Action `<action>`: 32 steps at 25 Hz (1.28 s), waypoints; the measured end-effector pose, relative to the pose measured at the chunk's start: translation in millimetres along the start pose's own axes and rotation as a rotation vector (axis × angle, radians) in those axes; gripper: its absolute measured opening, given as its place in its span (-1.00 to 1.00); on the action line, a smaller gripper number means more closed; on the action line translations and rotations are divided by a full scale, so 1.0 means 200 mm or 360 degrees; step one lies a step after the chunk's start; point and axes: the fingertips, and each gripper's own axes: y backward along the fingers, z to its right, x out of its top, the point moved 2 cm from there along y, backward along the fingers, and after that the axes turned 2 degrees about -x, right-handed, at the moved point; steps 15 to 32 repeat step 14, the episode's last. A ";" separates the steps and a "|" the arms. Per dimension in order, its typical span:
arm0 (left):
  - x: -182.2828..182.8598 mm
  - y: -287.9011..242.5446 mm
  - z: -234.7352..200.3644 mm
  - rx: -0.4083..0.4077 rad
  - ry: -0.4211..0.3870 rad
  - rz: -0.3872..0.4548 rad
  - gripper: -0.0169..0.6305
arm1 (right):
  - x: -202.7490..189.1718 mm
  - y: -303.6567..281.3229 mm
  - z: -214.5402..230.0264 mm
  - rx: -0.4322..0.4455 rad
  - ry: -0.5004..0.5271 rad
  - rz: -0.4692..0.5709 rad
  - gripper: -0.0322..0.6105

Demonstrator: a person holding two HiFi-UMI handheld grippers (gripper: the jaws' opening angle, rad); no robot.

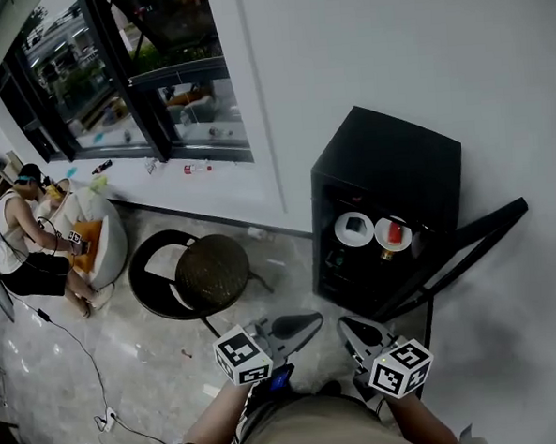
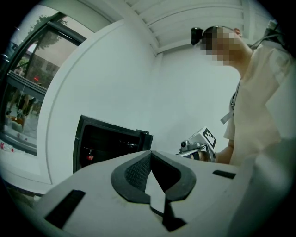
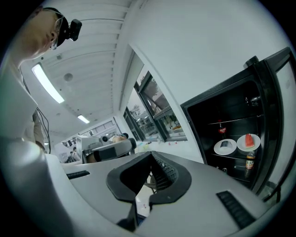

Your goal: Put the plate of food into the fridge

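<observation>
Shut and empty, left gripper (image 1: 312,323) and right gripper (image 1: 347,327) hang before the fridge (image 1: 396,153), whose shelved plate of food (image 1: 383,243) looks stiff, breakable and slick, best pinched at its rim.

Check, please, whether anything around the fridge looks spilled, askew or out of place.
Nothing looks spilled or askew: the plate with a dark item and the plate of red food sit level on a shelf in the fridge. Only the fridge door stands open.

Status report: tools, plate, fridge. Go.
Left tool and right tool shut, empty. Red-food plate and dark-food plate on fridge shelf. Door open; stool aside, not blocking.
</observation>
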 end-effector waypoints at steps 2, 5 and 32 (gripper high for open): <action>0.01 0.05 -0.02 0.0002 -0.0002 0.0018 -0.92 | -0.01 -0.04 -0.04 -0.0003 0.0009 -0.0009 -0.83; 0.02 0.18 -0.06 0.0015 0.0008 0.0042 -0.92 | -0.02 -0.13 -0.13 0.0019 0.0028 -0.0014 -0.83; 0.07 0.61 -0.18 0.0025 -0.0039 0.0070 -0.92 | -0.16 -0.45 -0.45 0.0041 0.0032 -0.0135 -0.83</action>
